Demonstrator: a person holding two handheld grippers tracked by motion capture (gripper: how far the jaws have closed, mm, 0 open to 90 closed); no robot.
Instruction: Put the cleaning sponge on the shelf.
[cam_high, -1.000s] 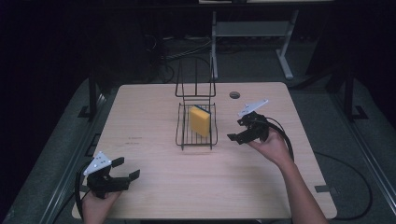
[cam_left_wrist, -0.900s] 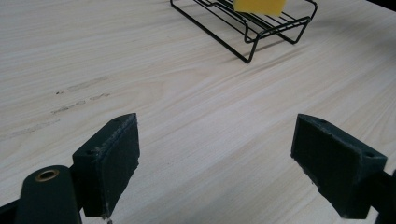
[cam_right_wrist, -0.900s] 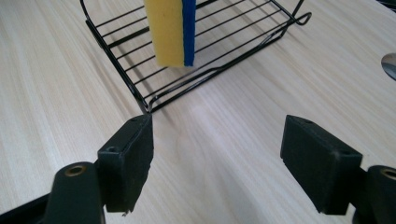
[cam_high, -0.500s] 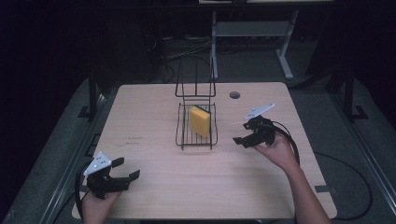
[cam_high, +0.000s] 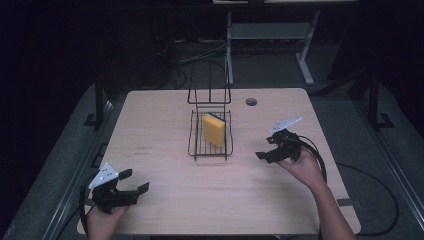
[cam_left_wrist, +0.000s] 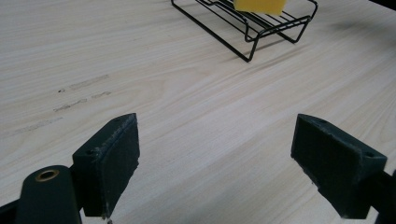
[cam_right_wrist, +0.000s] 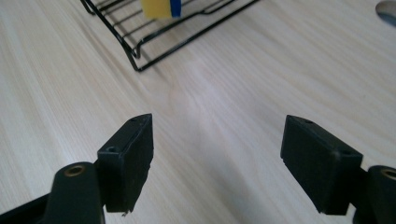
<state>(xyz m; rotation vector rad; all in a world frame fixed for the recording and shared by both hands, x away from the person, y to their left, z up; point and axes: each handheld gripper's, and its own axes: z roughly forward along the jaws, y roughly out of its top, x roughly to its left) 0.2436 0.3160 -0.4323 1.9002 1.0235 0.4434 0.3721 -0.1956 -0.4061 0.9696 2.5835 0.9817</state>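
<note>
A yellow sponge (cam_high: 213, 129) with a blue back stands on edge in a black wire rack (cam_high: 210, 141) at the middle of the wooden table (cam_high: 165, 115). My right gripper (cam_high: 266, 152) hovers to the right of the rack, open and holding nothing; in the right gripper view its gripper (cam_right_wrist: 217, 163) points at bare wood, with the rack (cam_right_wrist: 154, 32) and sponge (cam_right_wrist: 161, 8) farther off. My left gripper (cam_high: 134, 183) rests at the table's front left, open and empty. The left gripper view has its gripper (cam_left_wrist: 215, 163) over bare wood, the rack (cam_left_wrist: 247, 23) and sponge (cam_left_wrist: 259, 5) beyond.
A round cable hole (cam_high: 251, 101) sits in the table near its far right. The rack's tall wire back (cam_high: 209, 82) rises at its far end. Beyond the table is a dark floor with a metal stand (cam_high: 270, 35) and cables.
My right gripper has drawn back from the rack, toward the person and slightly lower, jaws still open. The left gripper, rack and sponge have kept still.
</note>
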